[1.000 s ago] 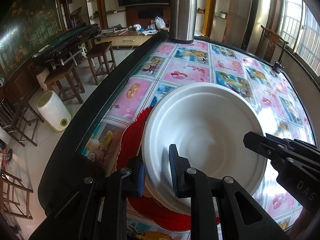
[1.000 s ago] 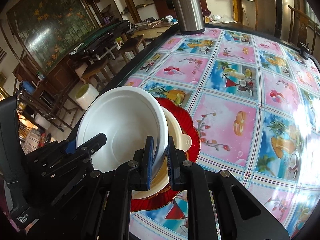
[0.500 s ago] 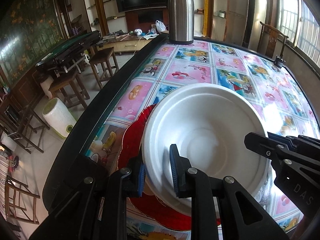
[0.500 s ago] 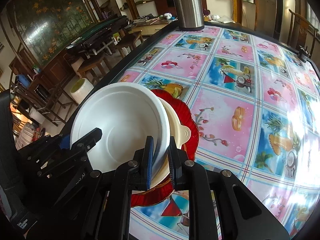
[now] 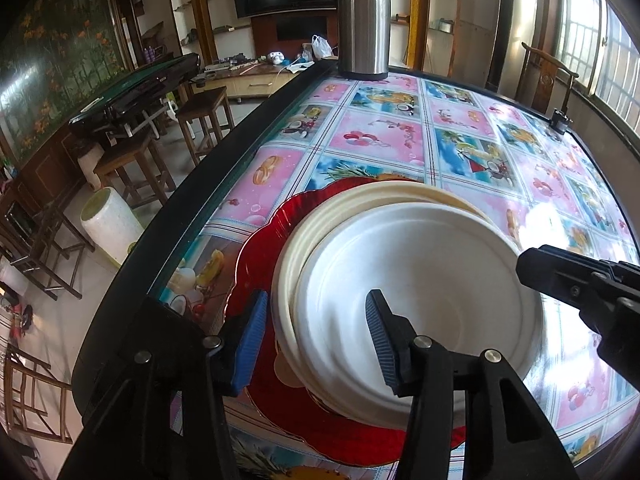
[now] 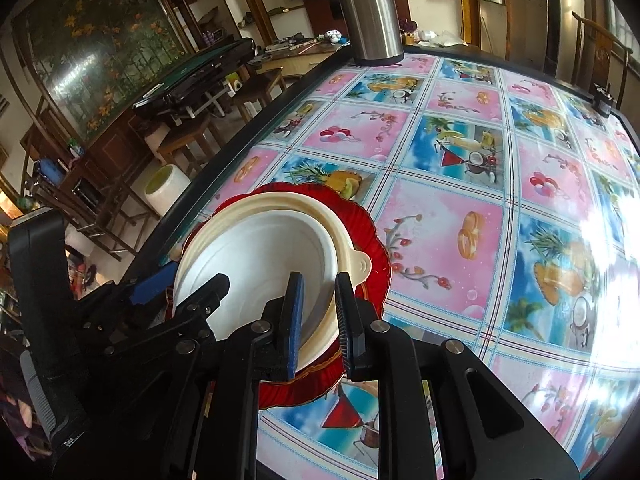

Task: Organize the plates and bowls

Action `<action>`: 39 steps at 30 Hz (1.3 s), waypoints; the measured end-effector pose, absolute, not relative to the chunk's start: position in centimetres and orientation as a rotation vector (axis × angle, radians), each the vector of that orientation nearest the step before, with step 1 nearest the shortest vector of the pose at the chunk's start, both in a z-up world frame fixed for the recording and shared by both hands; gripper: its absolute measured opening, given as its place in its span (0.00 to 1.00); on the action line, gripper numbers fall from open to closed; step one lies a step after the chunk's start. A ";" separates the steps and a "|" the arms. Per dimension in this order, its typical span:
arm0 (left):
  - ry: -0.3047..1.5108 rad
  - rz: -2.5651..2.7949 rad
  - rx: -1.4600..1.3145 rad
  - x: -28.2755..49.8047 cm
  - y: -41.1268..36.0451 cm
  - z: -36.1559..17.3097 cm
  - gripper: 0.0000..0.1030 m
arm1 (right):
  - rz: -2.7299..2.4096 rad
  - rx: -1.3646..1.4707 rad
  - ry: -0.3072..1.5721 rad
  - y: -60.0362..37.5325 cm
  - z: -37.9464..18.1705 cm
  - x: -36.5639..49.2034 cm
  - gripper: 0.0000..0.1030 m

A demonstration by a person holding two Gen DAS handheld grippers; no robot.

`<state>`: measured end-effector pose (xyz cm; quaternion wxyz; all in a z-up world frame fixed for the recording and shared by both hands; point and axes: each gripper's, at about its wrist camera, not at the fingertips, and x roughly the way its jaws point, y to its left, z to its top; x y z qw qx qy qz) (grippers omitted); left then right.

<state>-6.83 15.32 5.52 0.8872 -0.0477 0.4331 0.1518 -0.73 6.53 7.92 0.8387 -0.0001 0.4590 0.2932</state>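
The white bowl (image 5: 420, 312) is sitting nested in the cream bowl (image 5: 384, 196), and both are resting on the red plate (image 5: 260, 248) near the left edge of the surface (image 5: 460, 148), so the stack is already built from widest piece up. The left claw (image 5: 316, 334) is opening; its blue pads (image 5: 252, 336) are standing apart on either side of the stacked bowls' near-left rims, with the rims between them but no pad pressing, which reads as a release now that the white bowl is seated. The right claw (image 6: 318, 322) is staying narrow, its jaws straddling the near-right rims of the bowls; the pads appear to be pinching the white bowl's rim, probably to steady it while the other side lets go, though whether the cream rim is caught too is hard to tell. A steel thermos (image 5: 364, 20) is standing at the far edge, well apart from the stack. Judging from this, the stacking step is nearly finished, and the remaining care is for the right claw to let go without dragging the light bowl askew.
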 end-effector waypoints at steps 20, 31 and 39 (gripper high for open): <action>0.679 0.318 -0.112 -9.8 14.4 8.9 0.77 | 0.540 0.009 0.777 4.3 9.2 -5.1 0.41; 0.643 0.374 -0.111 -10.8 14.4 8.7 0.78 | 0.488 0.029 0.732 3.4 8.3 -6.5 0.47; 0.533 0.287 -0.159 -12.7 14.6 9.7 0.78 | 0.475 0.073 0.729 2.1 8.5 -6.6 0.47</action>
